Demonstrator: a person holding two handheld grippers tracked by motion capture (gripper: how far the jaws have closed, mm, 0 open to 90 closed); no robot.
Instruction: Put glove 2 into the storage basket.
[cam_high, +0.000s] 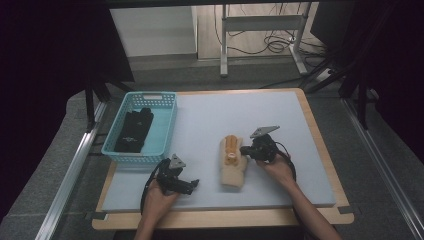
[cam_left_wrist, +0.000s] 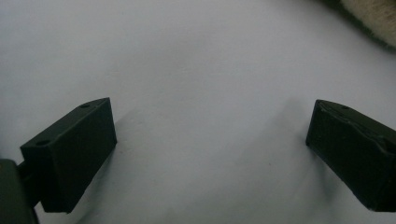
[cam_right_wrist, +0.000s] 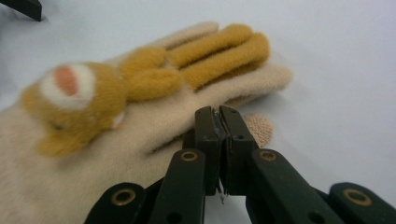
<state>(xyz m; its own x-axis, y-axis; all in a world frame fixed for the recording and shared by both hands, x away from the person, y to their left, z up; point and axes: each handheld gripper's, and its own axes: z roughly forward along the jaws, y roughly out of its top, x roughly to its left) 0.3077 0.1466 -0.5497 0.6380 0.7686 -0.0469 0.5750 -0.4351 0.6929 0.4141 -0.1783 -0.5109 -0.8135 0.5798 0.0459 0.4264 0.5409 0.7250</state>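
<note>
A cream knitted glove (cam_high: 233, 162) with a tan plush rabbit on its back lies on the pale grey mat (cam_high: 210, 120), fingers pointing away from me. In the right gripper view the glove (cam_right_wrist: 140, 126) lies just ahead, and my right gripper (cam_right_wrist: 220, 109) is shut with its tips pinching the glove's edge by the thumb. From above, that right gripper (cam_high: 243, 150) sits at the glove's right side. My left gripper (cam_high: 194, 184) rests low on the mat to the glove's left. Its jaws stand wide open (cam_left_wrist: 210, 135) over bare mat, with a corner of the glove (cam_left_wrist: 373, 18) at the top right.
A turquoise basket (cam_high: 150, 95) stands at the mat's left edge with a black glove (cam_high: 135, 130) in it. The wooden table rim (cam_high: 225, 217) frames the mat. Metal rails run along both sides, and a desk frame with cables stands beyond the table.
</note>
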